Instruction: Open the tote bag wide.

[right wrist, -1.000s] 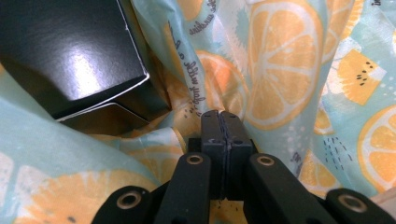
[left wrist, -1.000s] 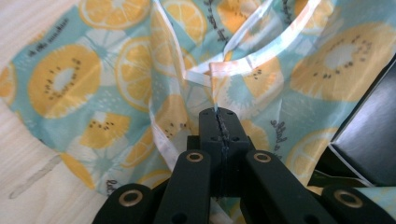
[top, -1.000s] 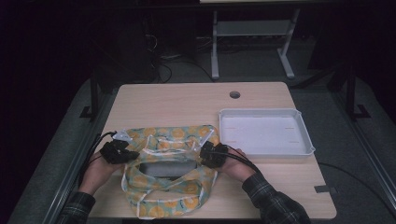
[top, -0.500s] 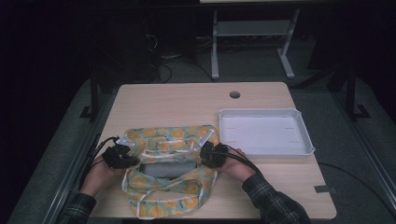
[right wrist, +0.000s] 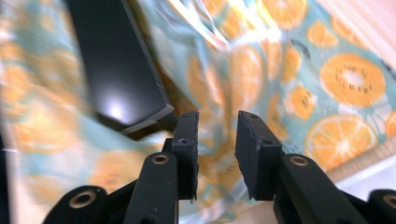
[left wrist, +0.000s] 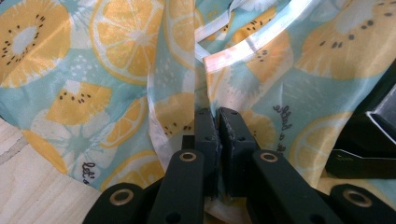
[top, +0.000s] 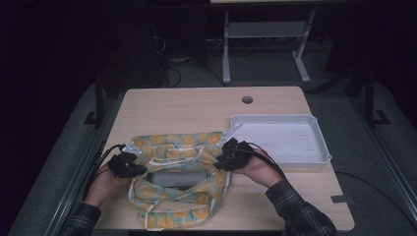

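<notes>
A cloth bag [top: 177,145] printed with orange and kiwi slices lies on the near half of the wooden table [top: 187,108]. A flat dark box [top: 176,178] shows in its open mouth. My left gripper [top: 134,167] is at the bag's left edge. In the left gripper view its jaws [left wrist: 217,114] pinch a fold of the bag [left wrist: 93,60]; they have eased a touch but still hold it. My right gripper [top: 225,158] is at the bag's right edge. Its jaws [right wrist: 217,119] have just been opening and stand apart, nothing pinched, over the blurred bag [right wrist: 345,79] and the dark box [right wrist: 116,60].
A shallow white tray [top: 322,147] stands at the right, just beyond my right hand. A round cable hole [top: 247,100] is near the table's far edge. Bare wood lies behind the bag.
The right hand has lifted a little and its jaws have parted, letting go of the bag's right edge. The left hand has stayed at the left edge.
</notes>
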### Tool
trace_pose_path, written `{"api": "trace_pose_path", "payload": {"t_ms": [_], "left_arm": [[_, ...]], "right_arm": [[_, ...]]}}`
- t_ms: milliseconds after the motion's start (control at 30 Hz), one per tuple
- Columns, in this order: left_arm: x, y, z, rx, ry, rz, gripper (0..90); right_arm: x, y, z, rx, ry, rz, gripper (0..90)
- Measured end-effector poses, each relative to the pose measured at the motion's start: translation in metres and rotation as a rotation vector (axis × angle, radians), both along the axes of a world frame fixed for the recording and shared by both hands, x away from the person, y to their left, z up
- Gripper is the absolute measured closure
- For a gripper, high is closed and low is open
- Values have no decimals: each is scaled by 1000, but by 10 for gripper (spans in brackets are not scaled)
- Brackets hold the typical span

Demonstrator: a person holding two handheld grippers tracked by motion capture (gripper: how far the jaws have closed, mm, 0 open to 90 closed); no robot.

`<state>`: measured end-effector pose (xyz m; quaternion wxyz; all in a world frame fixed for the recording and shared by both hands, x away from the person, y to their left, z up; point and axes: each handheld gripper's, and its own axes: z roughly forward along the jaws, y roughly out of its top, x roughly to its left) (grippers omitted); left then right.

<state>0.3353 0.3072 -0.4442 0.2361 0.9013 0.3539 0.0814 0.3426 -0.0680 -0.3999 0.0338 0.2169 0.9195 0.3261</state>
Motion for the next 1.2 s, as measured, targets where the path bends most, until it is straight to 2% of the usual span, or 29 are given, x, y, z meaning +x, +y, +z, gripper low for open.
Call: {"api": "trace_pose_path", "payload": {"t_ms": [67, 100, 200, 333, 500, 600, 733, 933, 1200], "left_arm": [[0, 0, 0, 1, 3, -3, 857], [0, 0, 0, -3, 2, -1, 857], [1, 1, 0, 3, 3, -8, 856], [1, 1, 0, 6, 4, -10, 857], [1, 1, 0, 3, 5, -10, 857], [1, 1, 0, 3, 5, -10, 857], [1, 1, 0, 6, 4, -11, 857], [0, 1, 0, 6, 3, -9, 857], [0, 1, 0, 7, 3, -10, 857]], "right_arm": [[-6, -2, 8, 51, 20, 15, 656], [-10, -3, 12, 68, 12, 56, 640], [-22, 3, 14, 78, 14, 121, 611], [-31, 12, 12, 52, 9, 172, 602], [-36, 23, 6, 33, 28, 209, 617], [-38, 27, 1, -18, 33, 229, 754], [-38, 27, -3, -40, 38, 256, 884], [-47, 22, -3, -44, 39, 273, 894], [-62, 16, -19, -91, 45, 286, 895]]}}
